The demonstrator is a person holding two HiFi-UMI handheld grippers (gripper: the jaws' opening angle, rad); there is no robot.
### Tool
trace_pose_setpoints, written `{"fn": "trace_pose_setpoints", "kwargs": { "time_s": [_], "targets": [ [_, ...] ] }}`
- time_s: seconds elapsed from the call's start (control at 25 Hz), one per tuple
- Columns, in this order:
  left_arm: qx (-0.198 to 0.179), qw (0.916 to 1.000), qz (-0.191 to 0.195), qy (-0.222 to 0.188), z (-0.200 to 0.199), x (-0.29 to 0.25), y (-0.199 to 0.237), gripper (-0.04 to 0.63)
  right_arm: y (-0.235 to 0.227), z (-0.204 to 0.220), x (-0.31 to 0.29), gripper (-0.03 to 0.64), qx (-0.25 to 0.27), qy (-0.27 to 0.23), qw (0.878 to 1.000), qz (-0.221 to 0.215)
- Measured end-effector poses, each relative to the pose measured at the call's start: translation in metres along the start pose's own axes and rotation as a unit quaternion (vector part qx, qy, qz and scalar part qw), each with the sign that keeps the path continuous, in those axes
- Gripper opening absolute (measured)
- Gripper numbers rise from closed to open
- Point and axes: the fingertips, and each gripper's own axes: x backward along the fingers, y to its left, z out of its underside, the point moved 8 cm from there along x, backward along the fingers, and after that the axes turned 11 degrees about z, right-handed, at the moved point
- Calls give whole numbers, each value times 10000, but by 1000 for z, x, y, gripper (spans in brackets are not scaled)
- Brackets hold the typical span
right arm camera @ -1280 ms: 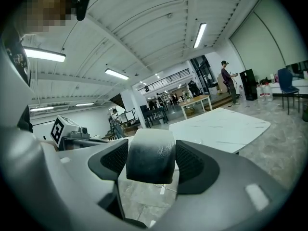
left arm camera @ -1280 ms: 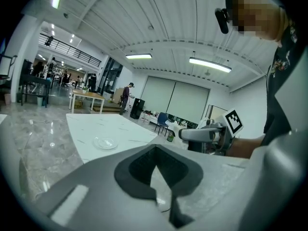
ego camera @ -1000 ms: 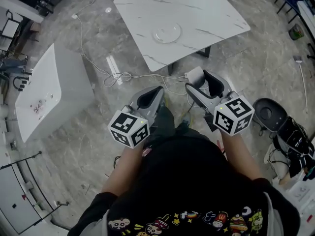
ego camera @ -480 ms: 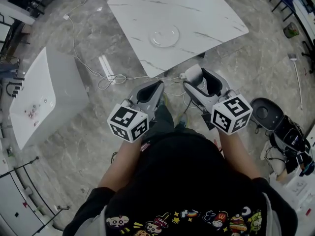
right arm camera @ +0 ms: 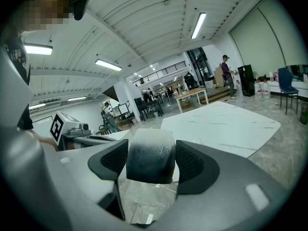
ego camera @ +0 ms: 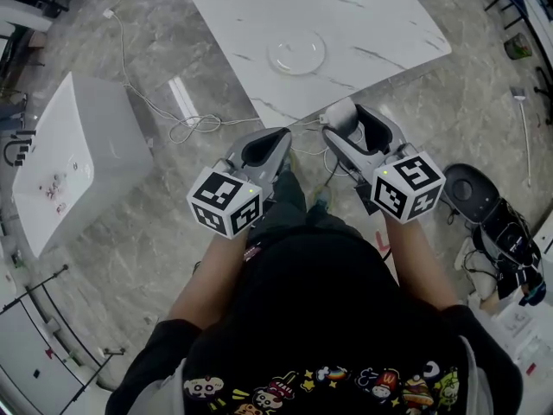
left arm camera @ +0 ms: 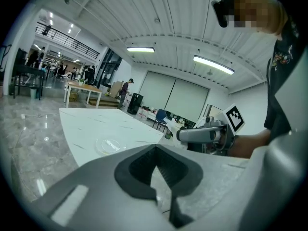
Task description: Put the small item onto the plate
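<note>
- The small item (right arm camera: 150,160), a rounded white block that shades to grey lower down, sits clamped between the dark ribbed pads (right arm camera: 115,159) of the right gripper (right arm camera: 150,153); both jaws press against its sides.
- In the head view the right gripper (ego camera: 344,123) holds the small item (ego camera: 340,112) in the air above the grey marble floor (ego camera: 173,232), just on the near side of the table's near edge.
- The round clear glass plate (ego camera: 296,54) lies flat on the white marble-patterned table (ego camera: 371,15), in its near half, with nothing on it; the item is well apart from it.
- The left gripper (left arm camera: 155,147) has its jaws brought together at the tips, with nothing between the dark pads.
- In the head view the left gripper (ego camera: 275,138) is held to the left of the right one, at about the same height, and both point toward the far table.
- In the left gripper view the plate (left arm camera: 108,145) shows on the table (left arm camera: 96,121) beyond the jaws.
- A white box-shaped cabinet (ego camera: 73,158) stands on the floor at the far left, and a thin white cable (ego camera: 194,126) loops across the floor between it and the table.
</note>
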Motion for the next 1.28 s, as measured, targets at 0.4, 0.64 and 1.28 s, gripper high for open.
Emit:
{"fn": "trace_pose_setpoints", "kwargs": {
  "time_s": [0.4, 0.64, 1.28],
  "targets": [
    [238, 9992, 141, 273, 2, -10, 60, 3, -13, -9, -77, 333, 0, 251, 9996, 120],
    [309, 9983, 279, 418, -2, -31, 98, 3, -30, -13, -123, 333, -7, 389, 9990, 231],
    [638, 9951, 362, 669, 6, -57, 167, 3, -58, -3, -213, 333, 92, 868, 9954, 403]
  ]
}}
